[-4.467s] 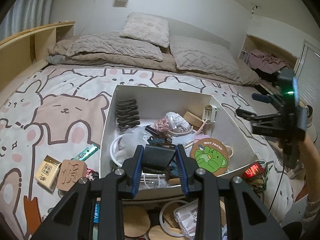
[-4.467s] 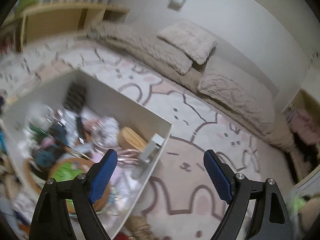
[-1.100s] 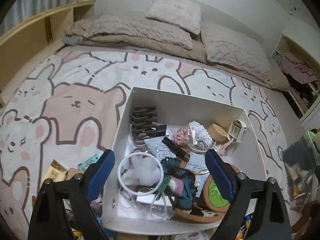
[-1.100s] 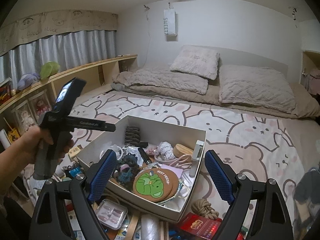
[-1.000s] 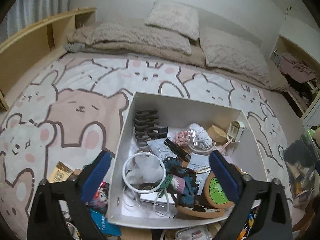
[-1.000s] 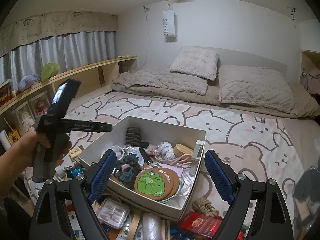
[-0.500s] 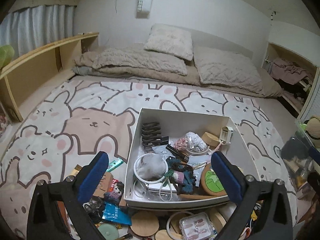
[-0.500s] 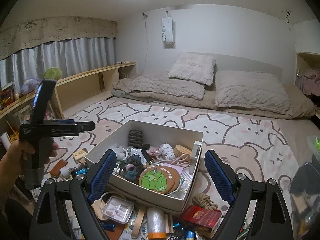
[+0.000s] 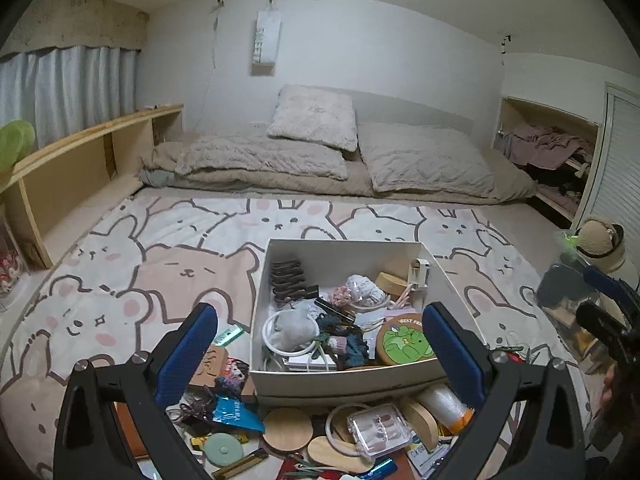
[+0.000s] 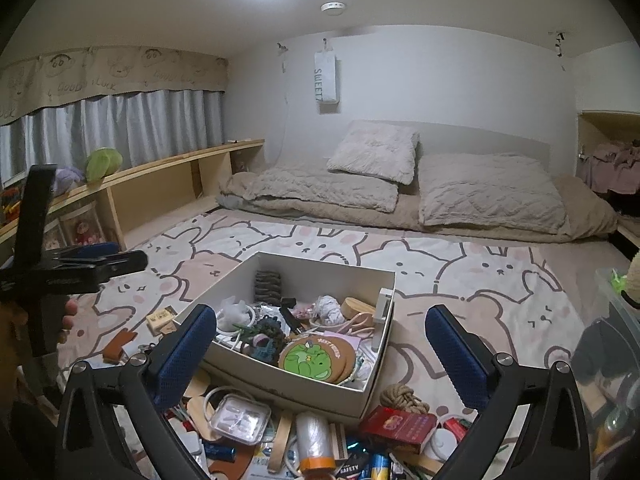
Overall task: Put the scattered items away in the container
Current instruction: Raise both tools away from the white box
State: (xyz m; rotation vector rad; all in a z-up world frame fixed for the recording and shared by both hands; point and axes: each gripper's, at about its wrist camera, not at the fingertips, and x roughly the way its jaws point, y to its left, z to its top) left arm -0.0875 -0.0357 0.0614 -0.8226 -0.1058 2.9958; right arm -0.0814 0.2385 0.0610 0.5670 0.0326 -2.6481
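Note:
A white box [image 9: 340, 376] [image 10: 280, 384] sits on the bunny-print bedspread, holding a green frog coaster [image 9: 406, 344], a black hair clip and other small things. Loose items lie in front of it: a clear plastic case [image 9: 378, 430] [image 10: 240, 418], a tape roll [image 10: 316, 432], wooden discs [image 9: 287, 428], a red packet [image 10: 400, 424] and a rope knot [image 10: 402, 398]. My left gripper [image 9: 320, 320] hangs open and empty, back from the box. My right gripper [image 10: 320, 320] is opening its jaws, with nothing between them.
Pillows and a blanket [image 9: 312, 160] lie at the far end. A wooden shelf [image 10: 160, 184] runs along the left. A clear bin [image 9: 568, 300] with a plush toy stands at the right. A hand holds the left gripper's handle [image 10: 48, 312].
Since 4.5 s ago the left gripper let go of a dark item over the box. Over the last second both grippers drew back and up, so more loose items show in front.

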